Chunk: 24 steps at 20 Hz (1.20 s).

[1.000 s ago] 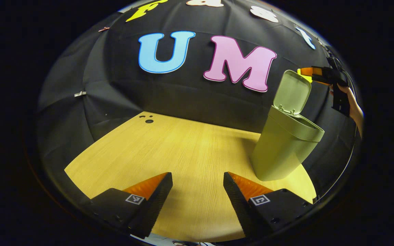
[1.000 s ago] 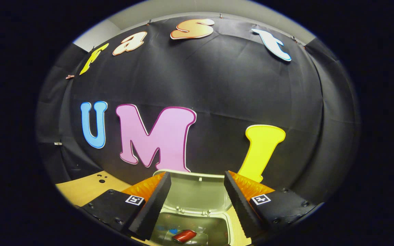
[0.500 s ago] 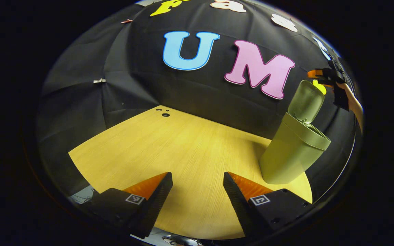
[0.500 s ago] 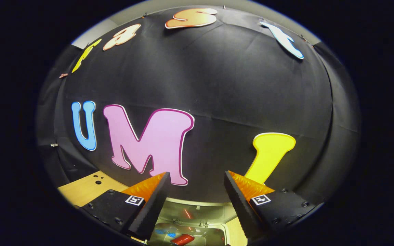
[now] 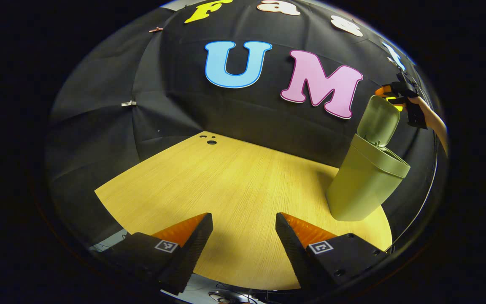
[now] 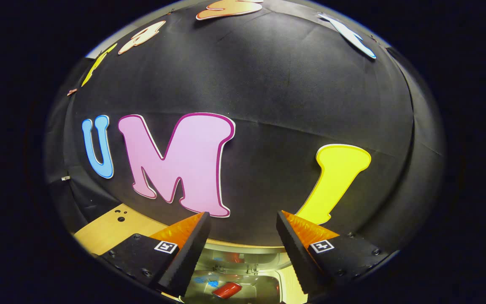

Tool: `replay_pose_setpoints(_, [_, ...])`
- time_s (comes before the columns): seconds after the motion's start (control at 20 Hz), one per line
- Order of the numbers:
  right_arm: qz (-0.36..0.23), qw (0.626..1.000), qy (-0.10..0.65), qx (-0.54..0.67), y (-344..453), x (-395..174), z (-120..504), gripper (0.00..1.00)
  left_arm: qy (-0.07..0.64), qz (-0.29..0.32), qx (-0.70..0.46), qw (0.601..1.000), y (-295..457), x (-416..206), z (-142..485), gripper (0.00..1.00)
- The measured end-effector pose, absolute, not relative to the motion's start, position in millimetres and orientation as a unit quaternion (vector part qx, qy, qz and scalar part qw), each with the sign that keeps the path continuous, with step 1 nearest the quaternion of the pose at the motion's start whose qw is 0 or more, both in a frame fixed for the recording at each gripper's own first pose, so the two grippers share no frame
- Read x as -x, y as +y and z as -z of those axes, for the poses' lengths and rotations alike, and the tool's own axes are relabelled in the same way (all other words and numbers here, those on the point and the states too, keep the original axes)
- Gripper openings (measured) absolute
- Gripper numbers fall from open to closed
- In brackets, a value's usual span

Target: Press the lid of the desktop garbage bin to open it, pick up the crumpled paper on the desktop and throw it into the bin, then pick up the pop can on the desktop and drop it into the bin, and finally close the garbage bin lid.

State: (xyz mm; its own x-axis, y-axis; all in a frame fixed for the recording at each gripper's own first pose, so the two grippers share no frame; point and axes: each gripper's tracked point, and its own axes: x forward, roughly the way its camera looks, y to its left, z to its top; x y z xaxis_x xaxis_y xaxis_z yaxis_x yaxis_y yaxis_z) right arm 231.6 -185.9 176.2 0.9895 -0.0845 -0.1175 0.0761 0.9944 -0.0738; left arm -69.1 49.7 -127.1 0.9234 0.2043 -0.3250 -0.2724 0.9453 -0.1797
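A green desktop bin [image 5: 363,185] stands on the wooden desk [image 5: 234,190] at the right of the left gripper view, its lid [image 5: 379,120] raised. My right gripper [image 5: 388,95], held by a hand, hovers just above the lid's top edge. In the right gripper view the right gripper [image 6: 241,230] is open above the bin's mouth [image 6: 243,287]; a red can [image 6: 227,289] and something blue lie inside, and the lid's top edge [image 6: 243,247] runs between its fingers. My left gripper [image 5: 243,232] is open over the desk's near edge with nothing between its fingers.
Small dark holes [image 5: 211,141] mark the desk's far corner. The desk's near edge [image 5: 226,283] lies just under my left gripper, and the black cloth wall closes in behind and beside the bin.
The right gripper has moved forward over the raised lid, so less of the lid shows between its fingers. The left gripper view has swung left and drawn back slightly.
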Motion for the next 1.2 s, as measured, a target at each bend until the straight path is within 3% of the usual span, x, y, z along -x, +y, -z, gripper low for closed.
replay_pose_setpoints(1.2, [0.039, 0.988, 0.143, -0.036, -173, -108, -47, 0.98, 0.172, 0.017, 0.016, 0.985, -13, 38, 125, 0.96])
